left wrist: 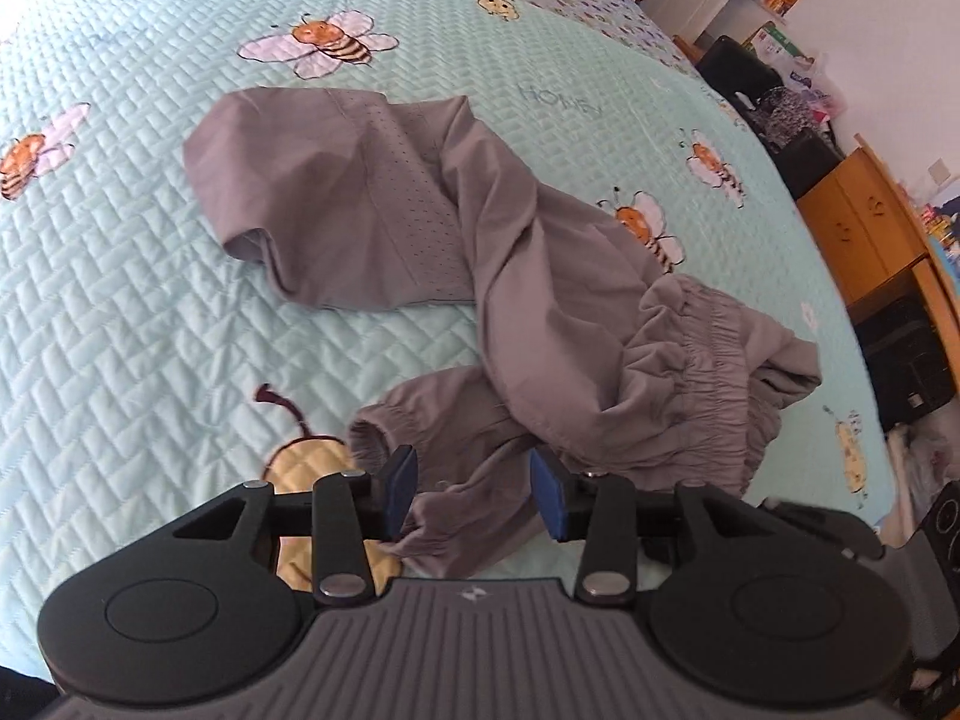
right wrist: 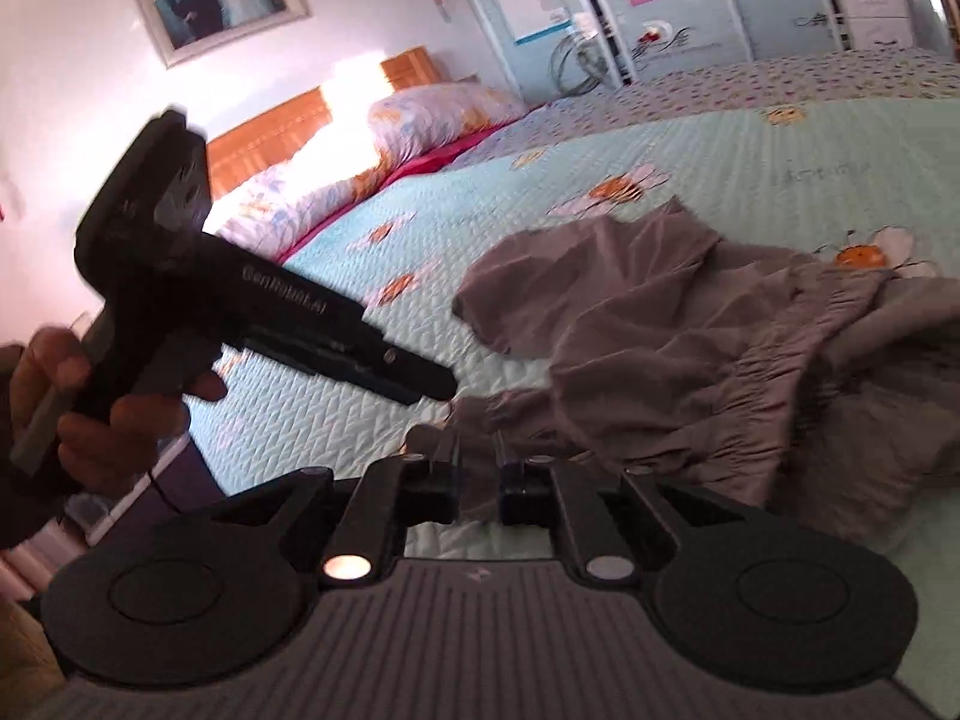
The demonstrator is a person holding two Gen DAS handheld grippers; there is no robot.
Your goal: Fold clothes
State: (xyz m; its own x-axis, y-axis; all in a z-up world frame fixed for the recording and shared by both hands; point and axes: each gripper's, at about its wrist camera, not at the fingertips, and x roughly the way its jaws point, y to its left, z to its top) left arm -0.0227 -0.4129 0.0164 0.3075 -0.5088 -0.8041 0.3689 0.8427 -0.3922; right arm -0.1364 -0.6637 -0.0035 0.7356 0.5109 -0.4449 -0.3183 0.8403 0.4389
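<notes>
Crumpled grey trousers [left wrist: 510, 276] lie on the pale green bee-print quilt [left wrist: 120, 300], with an elastic waistband [left wrist: 714, 360] at the right and a gathered leg cuff [left wrist: 384, 426] near me. My left gripper [left wrist: 474, 492] is open, its blue pads either side of the cuffed leg, just above the cloth. In the right wrist view the trousers [right wrist: 690, 324] lie ahead to the right. My right gripper [right wrist: 477, 468] has its jaws a narrow gap apart over the leg end, nothing clamped. The left gripper [right wrist: 420, 381] shows there, held in a hand.
Pillows [right wrist: 420, 114] and a wooden headboard [right wrist: 270, 132] lie at the far end of the bed. A wooden cabinet [left wrist: 864, 222] and black boxes stand past the bed's right edge. A wardrobe and a fan [right wrist: 576, 60] stand behind the bed.
</notes>
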